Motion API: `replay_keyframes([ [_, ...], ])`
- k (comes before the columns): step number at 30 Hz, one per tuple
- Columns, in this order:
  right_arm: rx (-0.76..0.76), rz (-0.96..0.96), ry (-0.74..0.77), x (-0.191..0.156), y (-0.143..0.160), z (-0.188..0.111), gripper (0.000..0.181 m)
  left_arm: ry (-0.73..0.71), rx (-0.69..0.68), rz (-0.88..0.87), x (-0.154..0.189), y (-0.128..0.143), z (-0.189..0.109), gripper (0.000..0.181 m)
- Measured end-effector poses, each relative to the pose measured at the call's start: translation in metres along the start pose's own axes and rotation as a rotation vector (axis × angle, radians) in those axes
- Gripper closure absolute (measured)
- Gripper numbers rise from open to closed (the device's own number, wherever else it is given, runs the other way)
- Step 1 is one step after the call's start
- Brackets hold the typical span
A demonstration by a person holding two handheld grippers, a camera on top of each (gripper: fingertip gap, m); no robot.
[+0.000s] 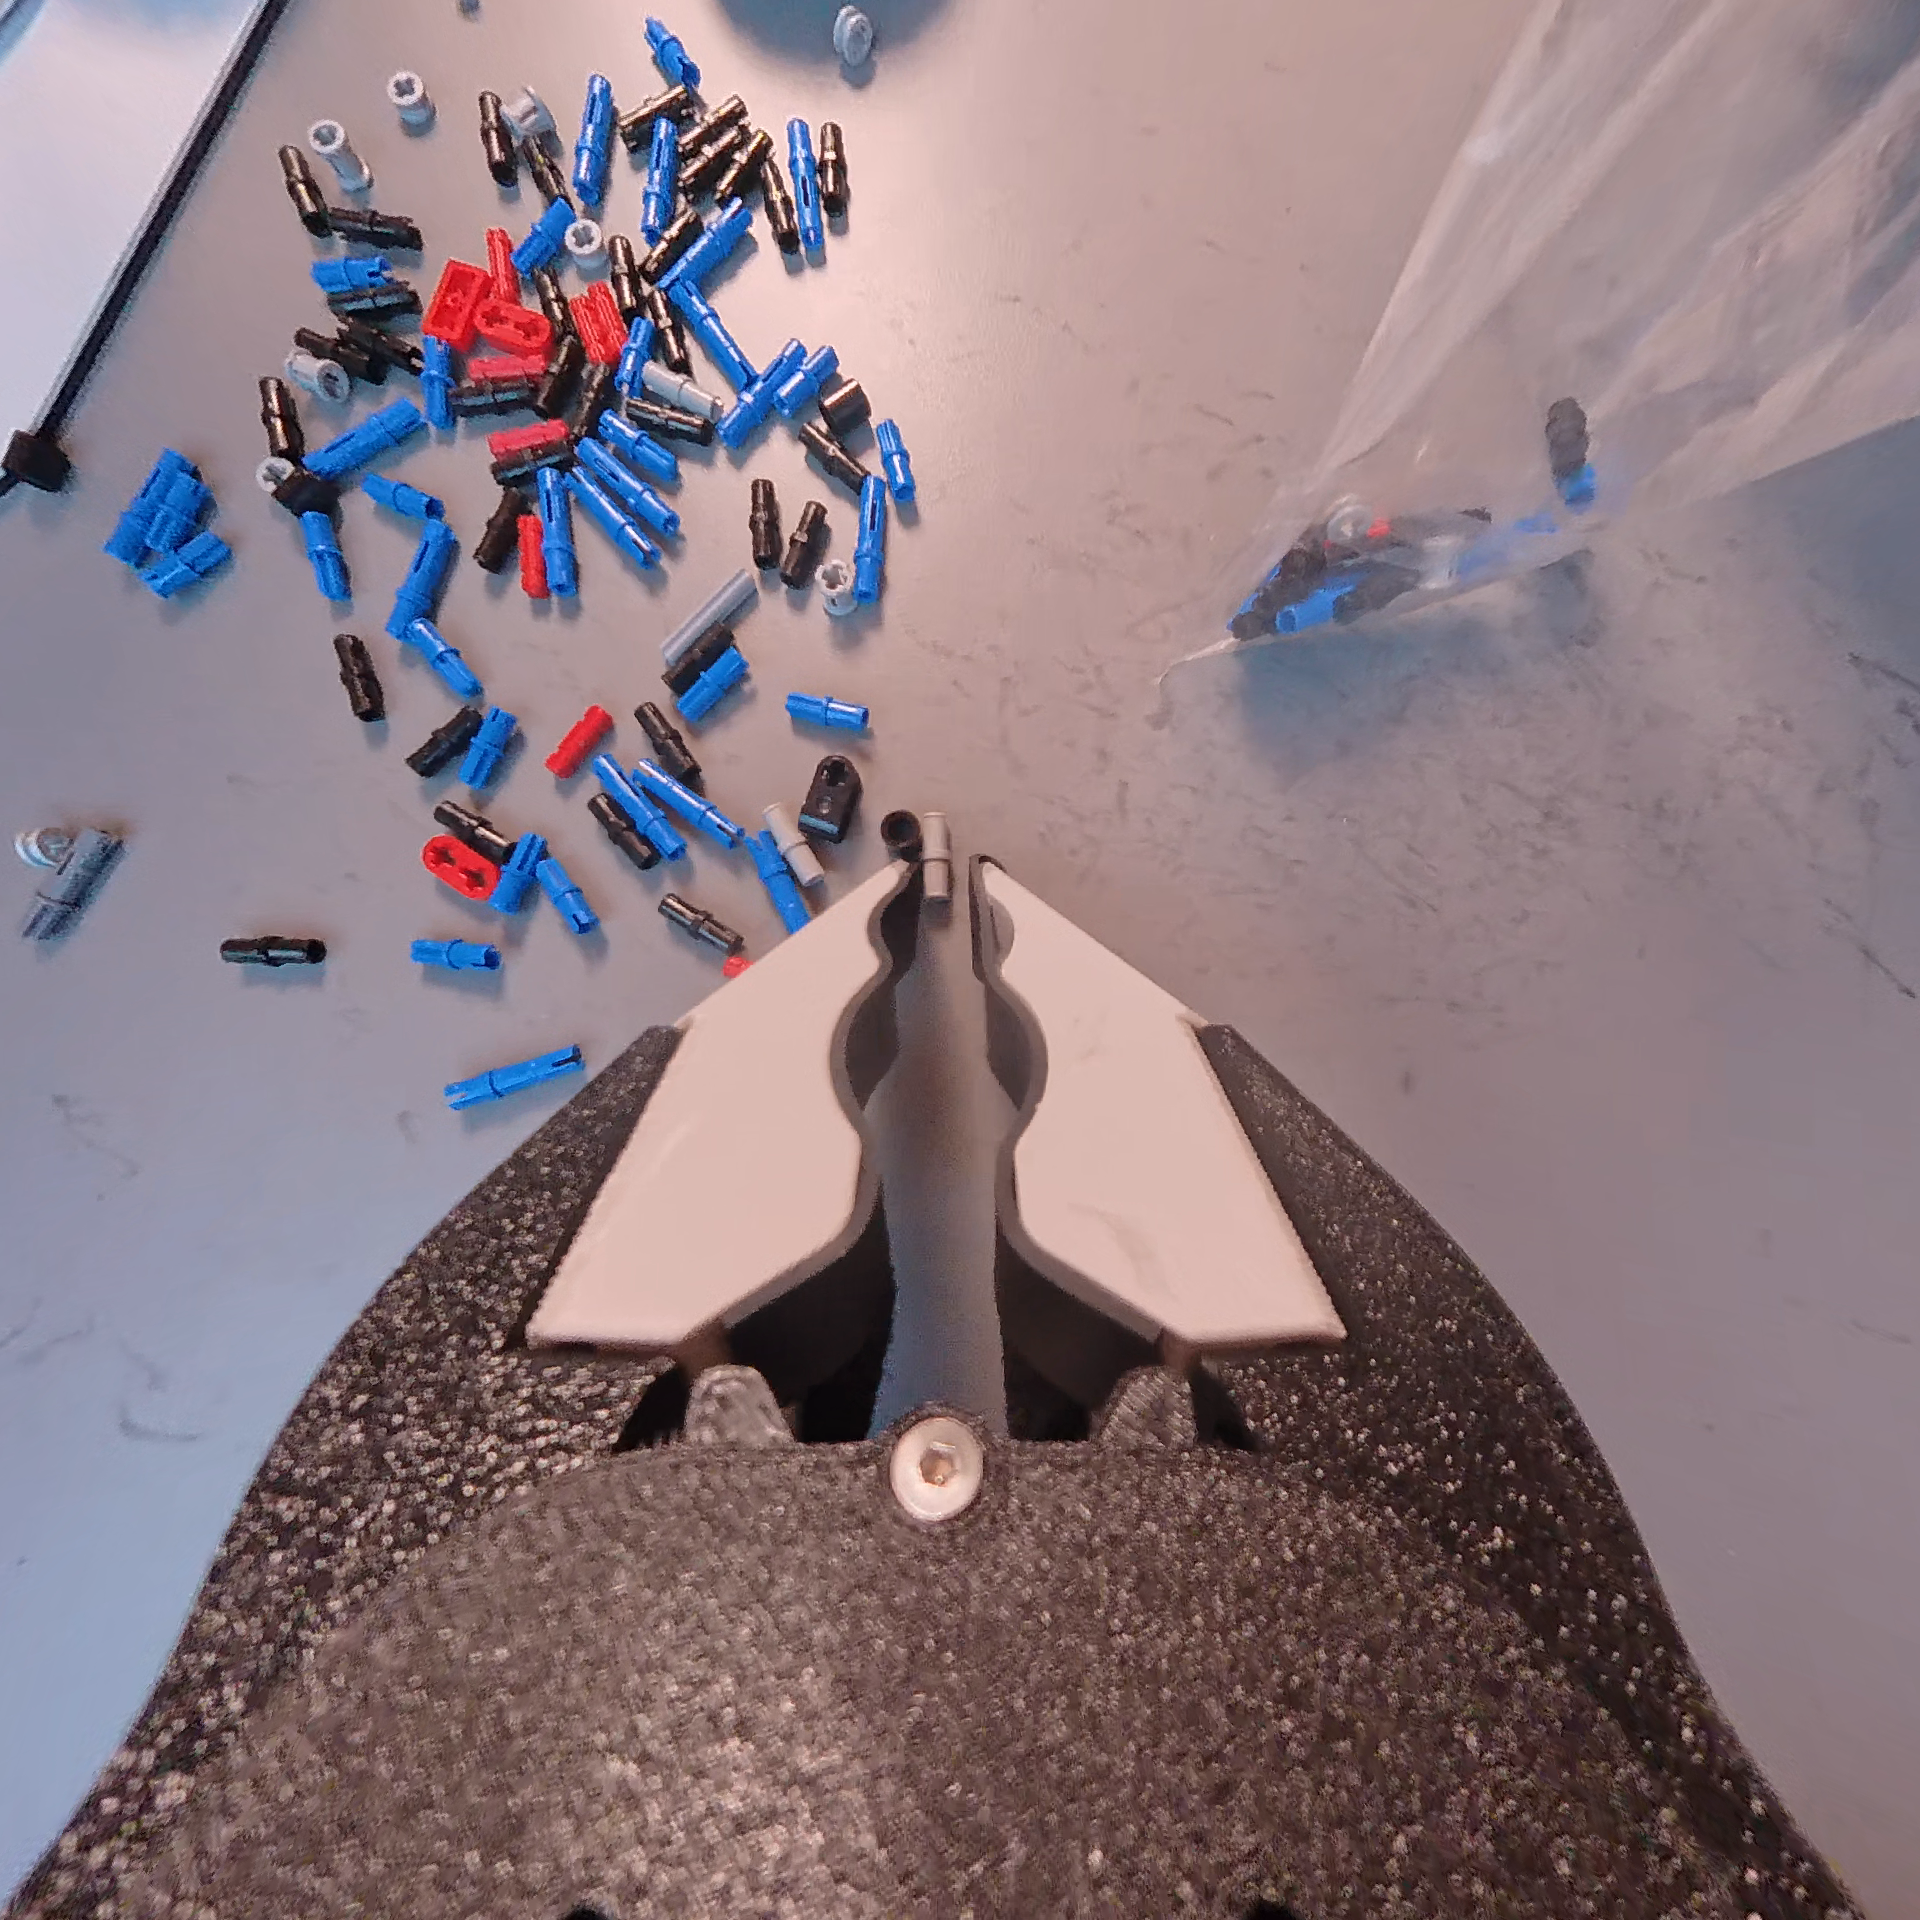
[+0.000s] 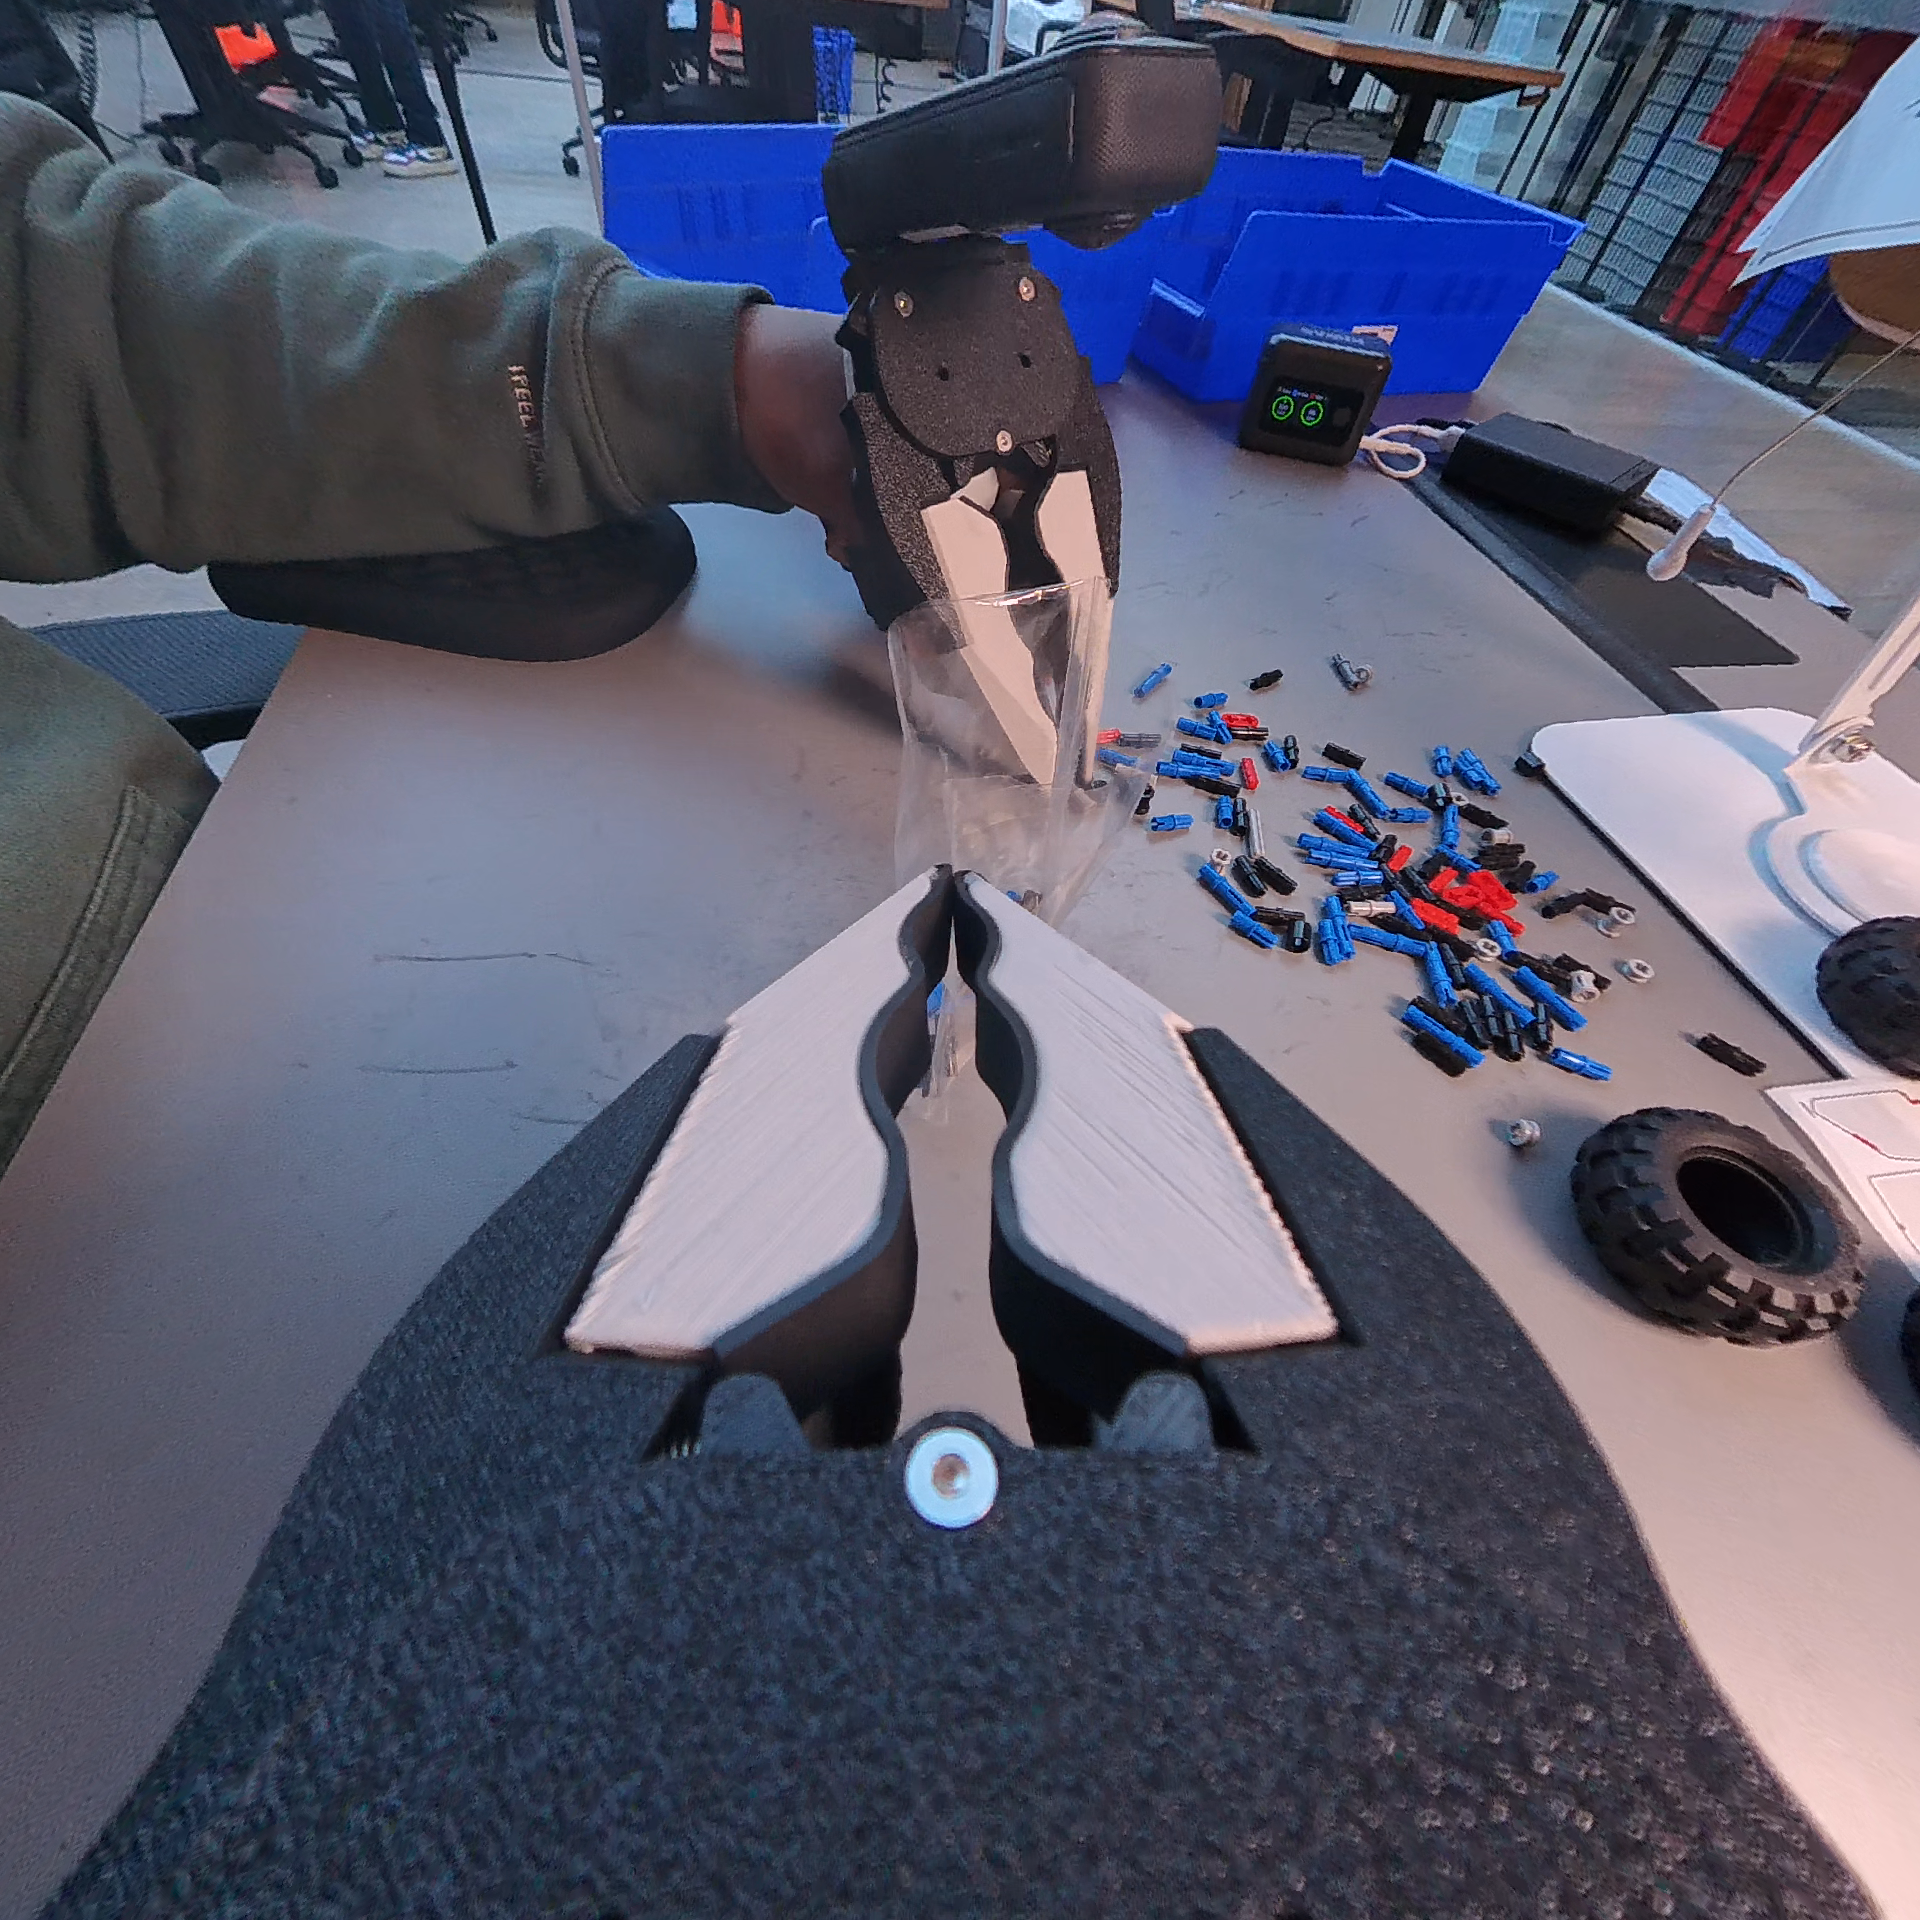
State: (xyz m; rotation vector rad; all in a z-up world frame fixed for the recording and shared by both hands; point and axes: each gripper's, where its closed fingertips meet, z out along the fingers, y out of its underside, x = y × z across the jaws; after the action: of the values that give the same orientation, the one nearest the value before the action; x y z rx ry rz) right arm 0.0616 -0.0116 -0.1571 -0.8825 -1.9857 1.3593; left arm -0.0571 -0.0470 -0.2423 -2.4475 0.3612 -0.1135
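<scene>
My left gripper (image 1: 940,873) points down at the grey table (image 1: 1351,1039), its jaws a narrow gap apart around a small grey pin (image 1: 938,860). A black pin (image 1: 899,828) lies just ahead of the left tip. A scattered pile of blue, black, red and grey pins (image 1: 582,416) spreads ahead to the left. My right gripper (image 2: 954,878) is shut on the edge of a clear plastic bag (image 2: 987,707) and holds it upright. The left gripper (image 2: 1060,769) shows behind the bag. The bag (image 1: 1662,312) holds several pins (image 1: 1351,582) in its low corner.
A person's green sleeve (image 2: 312,395) holds the left gripper. Black toy tyres (image 2: 1714,1236) and a white stand base (image 2: 1683,790) sit right of the pile (image 2: 1403,894). Blue bins (image 2: 1351,270), a small screened device (image 2: 1311,400) and a black box (image 2: 1548,473) stand at the back. The grippers' ends are close to 15 centimetres from one another.
</scene>
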Motion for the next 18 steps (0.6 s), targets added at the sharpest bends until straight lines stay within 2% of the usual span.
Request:
replay_keyframes([
  [6, -0.008, -0.008, -0.001, -0.001, 0.001, 0.001, 0.181, 0.017, 0.009, 0.033, 0.007, -0.003, -0.006, 0.177],
  [7, -0.009, -0.013, 0.000, -0.002, 0.001, 0.001, 0.181, 0.033, 0.054, 0.052, 0.012, -0.013, -0.015, 0.177],
  [10, -0.013, -0.027, -0.003, -0.003, -0.001, 0.004, 0.181, 0.072, 0.271, 0.130, 0.038, -0.065, -0.061, 0.178],
  [12, -0.012, -0.029, -0.011, -0.005, -0.004, 0.007, 0.181, 0.087, 0.360, 0.201, 0.057, -0.093, -0.083, 0.178],
  [15, -0.017, -0.042, -0.014, -0.007, -0.004, 0.013, 0.181, 0.114, 0.318, 0.249, 0.072, -0.102, -0.076, 0.177],
  [18, -0.029, -0.045, -0.012, -0.009, -0.001, 0.013, 0.181, 0.098, 0.347, 0.191, 0.060, -0.104, -0.069, 0.166],
])
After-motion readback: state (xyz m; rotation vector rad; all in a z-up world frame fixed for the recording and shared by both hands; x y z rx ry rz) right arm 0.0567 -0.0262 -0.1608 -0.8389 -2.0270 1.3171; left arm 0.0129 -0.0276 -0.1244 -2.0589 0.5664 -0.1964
